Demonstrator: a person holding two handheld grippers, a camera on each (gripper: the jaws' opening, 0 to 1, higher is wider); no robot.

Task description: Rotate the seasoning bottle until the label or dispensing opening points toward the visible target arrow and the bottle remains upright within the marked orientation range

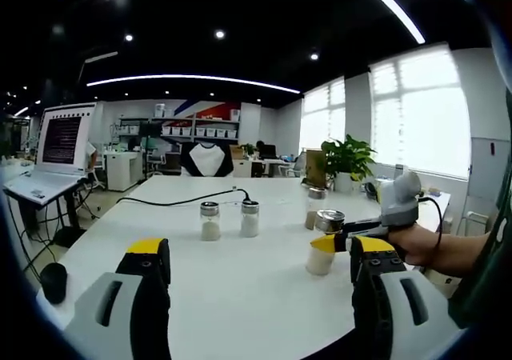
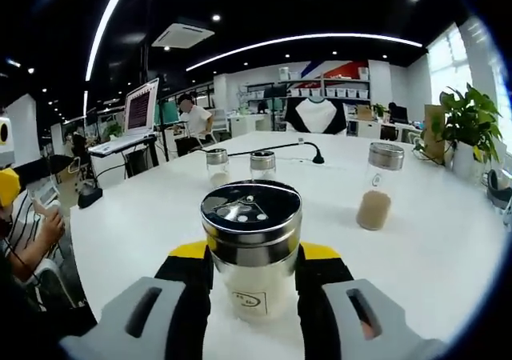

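Note:
The seasoning bottle (image 2: 250,212) is a clear glass jar with a steel shaker lid and pale powder inside. It stands upright on the white table (image 2: 432,248), and a small label faces the camera. My right gripper (image 2: 254,254) is shut on its body, yellow-tipped jaws pressed to both sides. In the left gripper view the same bottle (image 1: 320,260) sits right of centre with the right gripper (image 1: 336,244) gripping it from the right, a person's hand behind it. My left gripper (image 1: 258,248) hovers over the near table edge, jaws wide apart with nothing between them.
Two small shaker bottles (image 1: 210,220) (image 1: 250,218) stand mid-table, with a taller bottle of brown spice (image 2: 374,186) to the right. A black cable (image 1: 184,201) crosses the far side. A laptop (image 1: 60,144), a mouse (image 1: 54,282) and a potted plant (image 1: 348,160) are nearby.

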